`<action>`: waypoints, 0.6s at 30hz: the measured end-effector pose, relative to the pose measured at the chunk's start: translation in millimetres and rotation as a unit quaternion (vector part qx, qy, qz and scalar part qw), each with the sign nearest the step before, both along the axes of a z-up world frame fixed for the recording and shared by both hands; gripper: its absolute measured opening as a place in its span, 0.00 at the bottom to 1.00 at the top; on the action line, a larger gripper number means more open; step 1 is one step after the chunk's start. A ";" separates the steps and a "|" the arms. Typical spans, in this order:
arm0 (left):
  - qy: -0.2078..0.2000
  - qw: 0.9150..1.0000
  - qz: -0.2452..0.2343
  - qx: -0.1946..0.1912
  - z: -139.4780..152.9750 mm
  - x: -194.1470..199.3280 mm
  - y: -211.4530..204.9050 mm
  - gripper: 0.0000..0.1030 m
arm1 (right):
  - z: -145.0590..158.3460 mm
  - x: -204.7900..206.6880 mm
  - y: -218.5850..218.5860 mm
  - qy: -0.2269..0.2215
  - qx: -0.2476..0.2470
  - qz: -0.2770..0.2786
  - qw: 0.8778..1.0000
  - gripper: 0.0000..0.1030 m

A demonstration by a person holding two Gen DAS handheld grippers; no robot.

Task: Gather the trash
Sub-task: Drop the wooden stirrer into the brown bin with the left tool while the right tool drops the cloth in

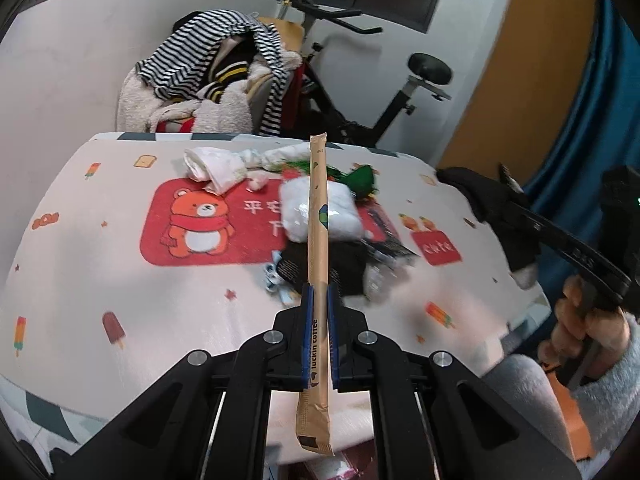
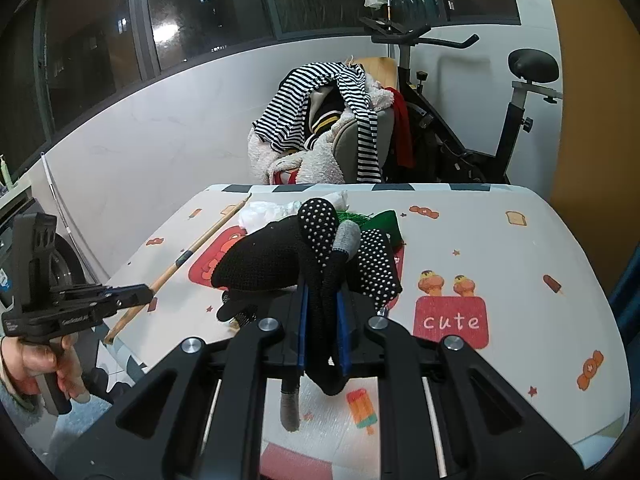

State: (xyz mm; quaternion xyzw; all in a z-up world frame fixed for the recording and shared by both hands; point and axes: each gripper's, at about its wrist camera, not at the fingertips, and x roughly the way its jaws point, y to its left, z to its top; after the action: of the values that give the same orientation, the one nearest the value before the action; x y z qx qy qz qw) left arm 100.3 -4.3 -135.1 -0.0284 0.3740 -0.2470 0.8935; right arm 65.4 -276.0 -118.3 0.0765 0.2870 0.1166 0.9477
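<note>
My left gripper [image 1: 319, 292] is shut on a long brown paper straw sleeve [image 1: 318, 216] printed "luckin coffee", held above the table; the sleeve also shows in the right wrist view [image 2: 200, 242]. My right gripper [image 2: 322, 292] is shut on a black dotted sock [image 2: 280, 260] with a grey toe, lifted over the table. On the table lie crumpled white tissues [image 1: 218, 166], a white plastic bag [image 1: 340, 214], green wrapping [image 1: 358, 178] and black packaging [image 1: 352, 264].
The table [image 1: 100, 280] has a cartoon-print cloth with a red bear panel. Behind it stand a chair piled with striped clothes [image 1: 208, 68] and an exercise bike [image 1: 360, 92]. The right gripper and hand show at the right of the left wrist view [image 1: 576, 256].
</note>
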 end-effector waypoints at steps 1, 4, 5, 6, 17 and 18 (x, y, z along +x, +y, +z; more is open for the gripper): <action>-0.001 1.000 -0.008 0.002 1.9 -9.9 -0.2 0.07 | 0.6 -3.4 -0.3 -0.001 0.001 0.000 1.000 0.15; -0.006 0.999 -0.029 0.013 6.4 -34.9 3.7 0.07 | 2.8 -14.8 -2.3 -0.003 0.003 -0.002 1.000 0.15; -0.005 0.999 -0.034 0.017 7.2 -42.6 5.8 0.07 | 3.1 -17.0 -2.8 -0.004 0.004 -0.002 1.000 0.15; -0.004 0.999 -0.038 0.021 7.2 -50.0 8.2 0.07 | 3.9 -19.8 -3.7 -0.004 0.005 -0.003 1.000 0.15; 0.085 0.974 -0.162 0.132 -31.5 -163.2 23.0 0.07 | 8.2 -56.9 -4.7 -0.017 0.013 -0.004 1.000 0.15; 0.100 0.968 -0.178 0.146 -39.8 -174.4 23.1 0.07 | 8.2 -59.4 -4.4 -0.018 0.013 -0.003 1.000 0.15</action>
State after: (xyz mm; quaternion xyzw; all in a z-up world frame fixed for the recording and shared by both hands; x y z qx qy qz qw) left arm -74.1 18.9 -174.9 0.1451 0.4925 -0.3404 0.7877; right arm 5.9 -280.4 -110.1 0.0875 0.2680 0.1190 0.9520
